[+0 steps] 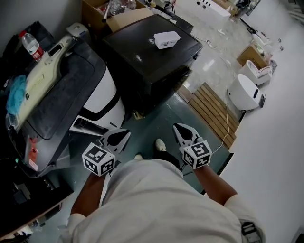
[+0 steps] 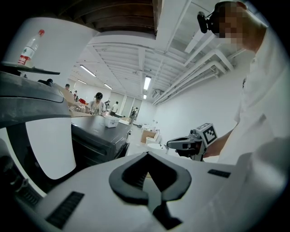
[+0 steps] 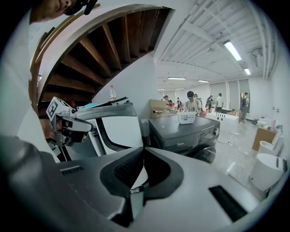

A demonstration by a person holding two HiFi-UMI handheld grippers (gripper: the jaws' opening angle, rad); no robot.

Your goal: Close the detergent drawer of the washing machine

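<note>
A black front-loading washing machine (image 1: 142, 57) stands ahead of me, a white plastic box (image 1: 166, 39) on its top. Its front panel (image 3: 190, 132) shows in the right gripper view; I cannot make out the detergent drawer there. Both grippers hang close to my body, well short of the machine. My left gripper (image 1: 122, 136) is shut with nothing in it, its tips meeting (image 2: 147, 155). My right gripper (image 1: 183, 132) is shut and empty too (image 3: 144, 149). Each gripper appears in the other's view, the right gripper (image 2: 176, 144) and the left gripper (image 3: 86, 128).
A white and dark-topped machine (image 1: 102, 92) stands at the left, with a water bottle (image 1: 31, 46) and a blue cloth (image 1: 16, 92) on it. A wooden pallet (image 1: 213, 111) and a white round appliance (image 1: 244, 92) lie to the right. Cardboard boxes (image 1: 116, 14) stand behind.
</note>
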